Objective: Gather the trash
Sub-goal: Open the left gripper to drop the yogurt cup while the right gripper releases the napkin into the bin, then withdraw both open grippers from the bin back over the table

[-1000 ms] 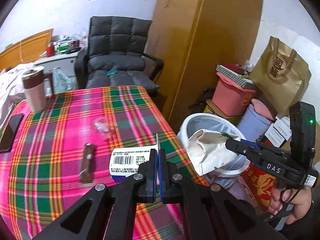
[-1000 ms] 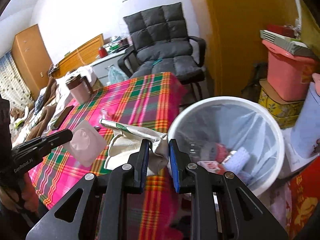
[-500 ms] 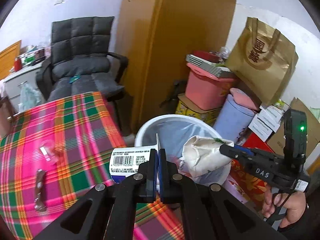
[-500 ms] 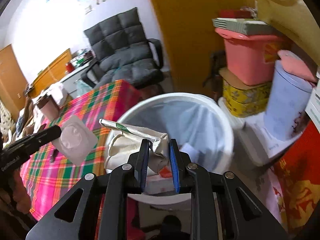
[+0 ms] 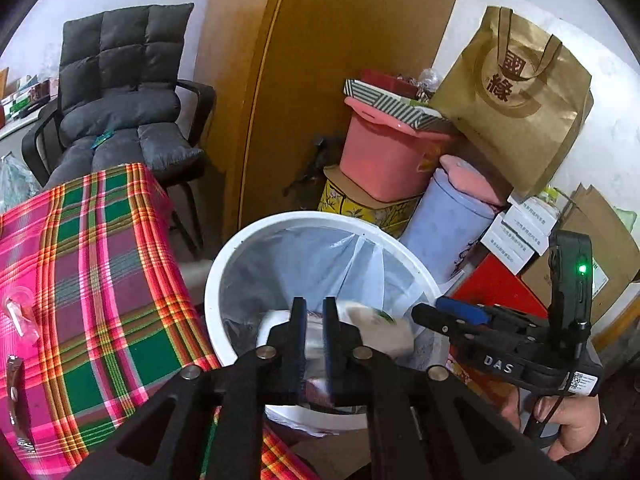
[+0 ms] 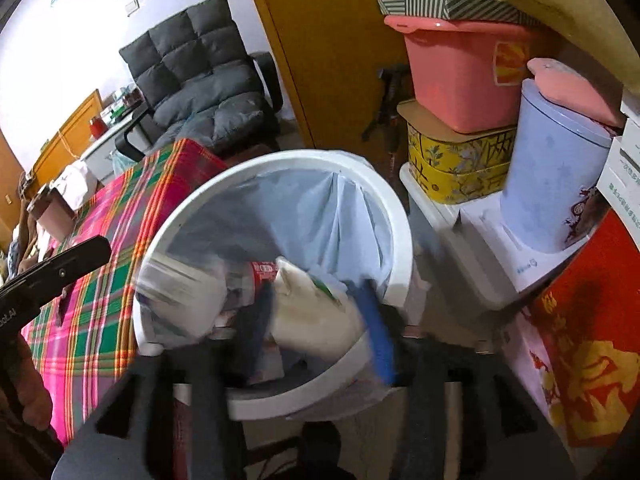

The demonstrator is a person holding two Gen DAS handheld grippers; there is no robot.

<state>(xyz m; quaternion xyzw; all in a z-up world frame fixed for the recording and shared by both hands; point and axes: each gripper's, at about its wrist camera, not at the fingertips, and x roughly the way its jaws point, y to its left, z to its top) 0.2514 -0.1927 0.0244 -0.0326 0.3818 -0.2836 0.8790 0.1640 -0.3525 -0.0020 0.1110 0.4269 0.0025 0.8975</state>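
Observation:
A white bin (image 5: 224,264) lined with a pale plastic bag stands beside the plaid table. My left gripper (image 5: 314,332) hangs over its near rim with its jaws opening, a narrow gap between the pads. The white labelled cup (image 5: 276,320) is a blur just beyond them, loose over the bin. In the right wrist view the bin (image 6: 400,216) fills the middle. My right gripper (image 6: 316,320) is over it, jaws opening wide. The crumpled white paper bag (image 6: 312,316) sits between them, untouched by the blue pads. The cup (image 6: 180,292) blurs at the left.
The plaid table (image 5: 80,260) holds a clear plastic cup (image 5: 20,312) and a brown wrapper (image 5: 16,392). A grey chair (image 5: 120,100) stands behind it. A pink box (image 5: 388,160), blue bucket (image 5: 444,224) and gold bag (image 5: 516,100) crowd the bin's far side.
Both grippers swung from the table to above the bin. The left jaws parted and let the cup go. The right jaws spread wide and released the paper bag.

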